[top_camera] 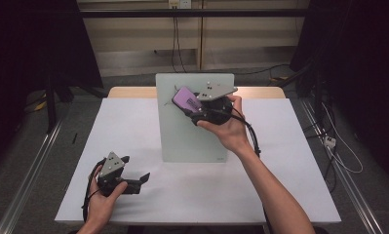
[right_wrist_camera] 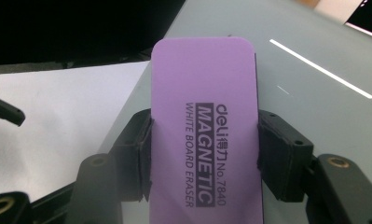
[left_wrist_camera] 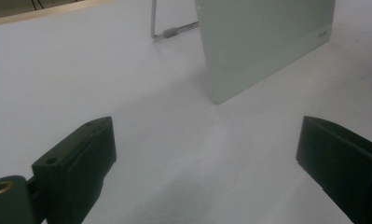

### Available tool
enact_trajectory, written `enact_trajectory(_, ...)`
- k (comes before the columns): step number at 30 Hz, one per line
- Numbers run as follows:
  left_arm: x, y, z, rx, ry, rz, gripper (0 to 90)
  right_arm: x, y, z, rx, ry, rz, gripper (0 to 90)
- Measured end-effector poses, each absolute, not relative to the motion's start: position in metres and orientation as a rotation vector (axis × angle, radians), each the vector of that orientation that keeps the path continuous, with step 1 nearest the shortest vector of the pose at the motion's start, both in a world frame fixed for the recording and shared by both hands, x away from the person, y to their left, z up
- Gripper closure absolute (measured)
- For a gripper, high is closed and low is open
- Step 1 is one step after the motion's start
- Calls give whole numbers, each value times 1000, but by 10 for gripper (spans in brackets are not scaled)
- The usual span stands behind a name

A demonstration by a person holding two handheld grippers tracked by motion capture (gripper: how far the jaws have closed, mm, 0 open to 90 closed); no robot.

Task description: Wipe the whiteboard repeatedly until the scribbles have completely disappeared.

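Eraser [right_wrist_camera: 207, 135] sits clamped between my right gripper's [top_camera: 194, 108] jaws, long axis running out along them, held up against the upper part of the standing whiteboard [top_camera: 182, 141]. I judge its face lies on or just off the board; contact unclear. Board surface lies directly ahead of the eraser. Left gripper [top_camera: 133, 181] rests low on the table [top_camera: 133, 122], jaws wide apart, holding nothing, well clear of the board.

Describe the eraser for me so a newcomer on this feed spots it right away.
Start at the pale grey-green whiteboard propped upright mid-table on the white sheet. At its upper part, the right claw grips a flat purple eraser. It is the one coloured item there, printed "MAGNETIC WHITE BOARD ERASER".
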State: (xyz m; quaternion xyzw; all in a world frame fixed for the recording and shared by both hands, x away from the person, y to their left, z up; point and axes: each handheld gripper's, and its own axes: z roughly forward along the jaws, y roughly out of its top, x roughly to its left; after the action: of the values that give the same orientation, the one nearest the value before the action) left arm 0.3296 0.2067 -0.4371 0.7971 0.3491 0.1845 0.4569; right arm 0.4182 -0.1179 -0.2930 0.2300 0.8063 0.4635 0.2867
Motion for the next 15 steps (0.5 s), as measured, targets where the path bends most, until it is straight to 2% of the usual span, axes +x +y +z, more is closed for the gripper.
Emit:
enact_trajectory(7,330,206,-437,1967,860,453,47,422,-123,-279,641,2099,1250,418)
enact_trajectory(15,330,206,-437,1967,856,456,47,417,-111,-291,618,2120,1205,418)
